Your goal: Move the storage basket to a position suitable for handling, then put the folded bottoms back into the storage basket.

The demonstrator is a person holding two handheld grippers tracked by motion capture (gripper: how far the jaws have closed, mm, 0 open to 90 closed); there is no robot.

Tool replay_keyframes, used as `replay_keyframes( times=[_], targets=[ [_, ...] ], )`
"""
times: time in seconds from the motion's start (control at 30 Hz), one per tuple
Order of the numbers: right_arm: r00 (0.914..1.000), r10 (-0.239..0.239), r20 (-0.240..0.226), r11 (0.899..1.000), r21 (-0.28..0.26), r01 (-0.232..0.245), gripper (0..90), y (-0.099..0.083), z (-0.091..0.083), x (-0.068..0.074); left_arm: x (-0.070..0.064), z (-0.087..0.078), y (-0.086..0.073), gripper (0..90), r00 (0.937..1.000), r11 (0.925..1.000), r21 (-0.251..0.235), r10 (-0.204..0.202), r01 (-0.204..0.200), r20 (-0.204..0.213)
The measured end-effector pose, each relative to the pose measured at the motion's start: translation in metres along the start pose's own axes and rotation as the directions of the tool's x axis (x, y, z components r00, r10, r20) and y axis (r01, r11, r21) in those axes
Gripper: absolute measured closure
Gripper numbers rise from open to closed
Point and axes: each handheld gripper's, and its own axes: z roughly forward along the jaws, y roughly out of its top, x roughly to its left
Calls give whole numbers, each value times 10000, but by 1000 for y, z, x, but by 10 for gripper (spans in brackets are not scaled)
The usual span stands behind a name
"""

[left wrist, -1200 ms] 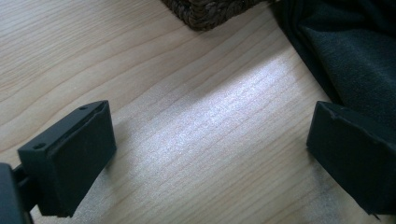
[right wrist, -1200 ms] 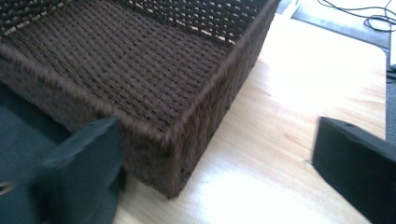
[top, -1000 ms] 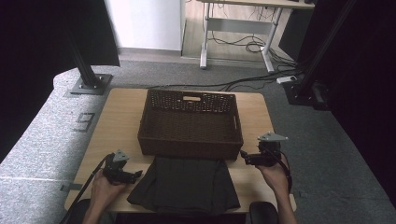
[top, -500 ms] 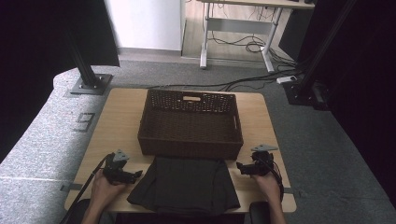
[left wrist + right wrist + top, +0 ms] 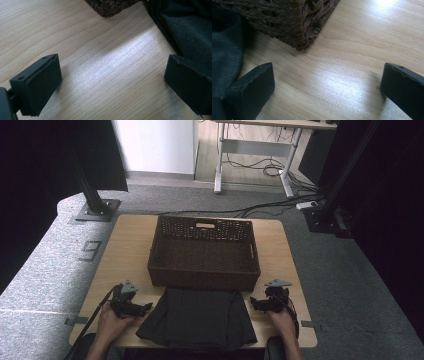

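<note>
Dark cloth lies at table near edge, between both grippers. Left gripper and right gripper gape wide, empty, flanking its side edges.

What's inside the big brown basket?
The wicker basket looks empty: the high view shows only its dark woven floor. The strip just behind its near wall is hidden. The dark cloth lies outside, on the table.

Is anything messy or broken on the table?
Nothing looks broken or spilled. The dark cloth lies fairly flat in front of the brown basket, though its near edge hangs a little over the table edge. The left claw and right claw are open, one at each side of it.
</note>
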Motion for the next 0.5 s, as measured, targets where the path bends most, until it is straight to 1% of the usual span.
replay_keyframes(
  times=[0.07,0.37,0.5],
  targets=[
    [10000,46,53,9999,-111,-46,0,-1,0,0,0,0,0,11,10000,10000,5,22,-22,14],
    [9999,86,78,9999,-118,-85,0,-1,0,0,-1,0,0,11,10000,10000,14,39,-40,44],
    [9998,175,87,9998,72,-175,0,0,-1,0,-1,0,0,5,9999,10000,34,91,-91,94]
  ],
)
